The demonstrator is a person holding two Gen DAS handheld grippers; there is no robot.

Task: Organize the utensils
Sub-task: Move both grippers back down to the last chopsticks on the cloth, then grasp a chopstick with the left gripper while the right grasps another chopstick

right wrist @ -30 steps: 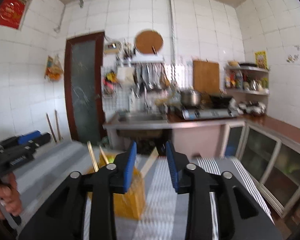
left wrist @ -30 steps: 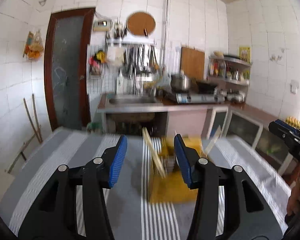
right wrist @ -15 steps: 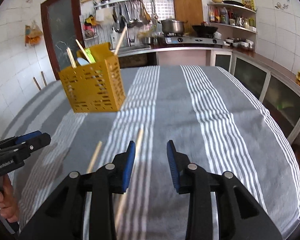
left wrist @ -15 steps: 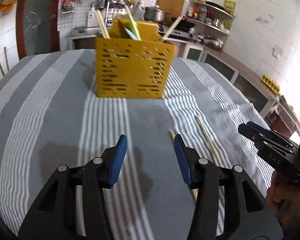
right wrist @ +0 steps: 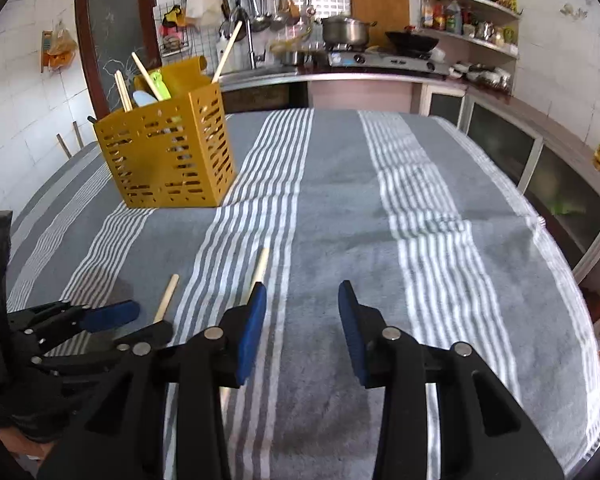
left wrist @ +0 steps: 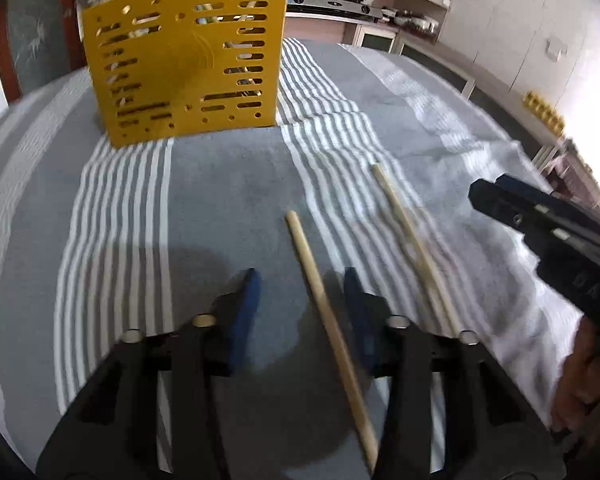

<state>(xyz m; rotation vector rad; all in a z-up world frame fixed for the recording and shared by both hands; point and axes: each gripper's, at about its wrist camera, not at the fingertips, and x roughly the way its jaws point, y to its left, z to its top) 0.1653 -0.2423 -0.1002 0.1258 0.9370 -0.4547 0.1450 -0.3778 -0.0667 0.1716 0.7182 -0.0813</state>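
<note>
Two wooden chopsticks lie on the striped grey cloth. The nearer chopstick [left wrist: 320,300] [right wrist: 167,298] runs between the blue pads of my left gripper [left wrist: 302,306] [right wrist: 140,322], whose jaws are closing with a gap still on both sides. The other chopstick [left wrist: 412,240] [right wrist: 261,266] passes under the left finger of my right gripper [right wrist: 302,314] [left wrist: 490,192]. Its jaws are opening and only cloth shows between them. A yellow perforated caddy [left wrist: 184,60] [right wrist: 168,160] stands at the far left with chopsticks and utensils in it.
The striped cloth [right wrist: 380,208] covers the whole table, whose right edge drops toward low cabinets [right wrist: 540,160]. A kitchen counter with a stove and pots [right wrist: 348,32] stands behind. A hand [left wrist: 580,392] holds the right gripper low at the right.
Both grippers came down from facing the kitchen wall to point at the table, close over the two chopsticks. The left jaws narrowed around one chopstick; the right jaws widened a little.
</note>
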